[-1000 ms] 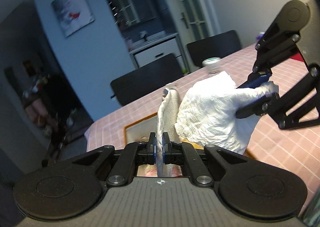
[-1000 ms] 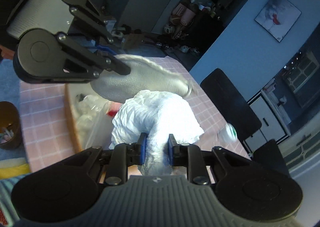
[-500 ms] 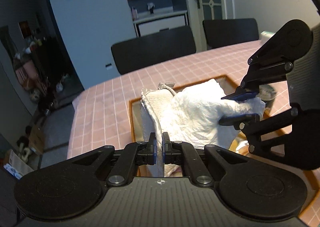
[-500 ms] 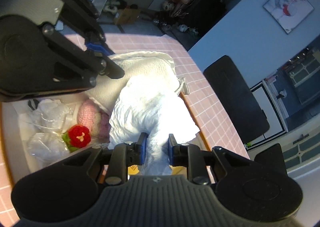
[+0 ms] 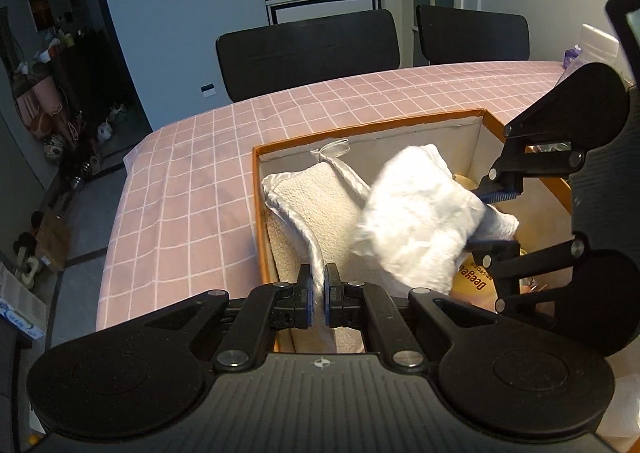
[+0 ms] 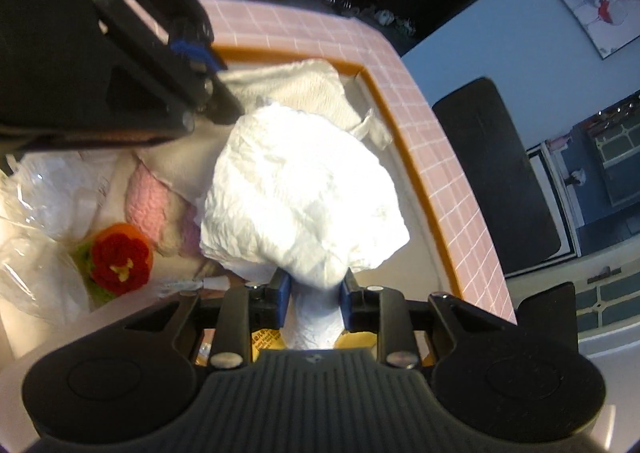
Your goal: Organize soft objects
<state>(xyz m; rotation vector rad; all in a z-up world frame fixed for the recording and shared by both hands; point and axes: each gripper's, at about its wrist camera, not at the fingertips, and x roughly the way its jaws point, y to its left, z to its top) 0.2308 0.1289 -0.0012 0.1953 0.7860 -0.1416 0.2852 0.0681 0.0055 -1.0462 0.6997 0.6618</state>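
Both cloths, airborne before, now sit in the box (image 5: 372, 128); right tool (image 6: 314, 293) loosening

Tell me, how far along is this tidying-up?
Nearly there, it seems. Already in the orange box: a pink knit piece, a red crochet flower and clear bags. In hand: the left claw pinches a beige towel lying in the box, and the right claw, just loosening, has the white cloth between its pads. Left: letting both go.

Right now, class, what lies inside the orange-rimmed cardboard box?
In the orange-rimmed cardboard box: a beige terry towel, a crumpled white cloth, a pink knitted piece, a red crocheted flower, clear plastic bags. The cloths hide the floor.
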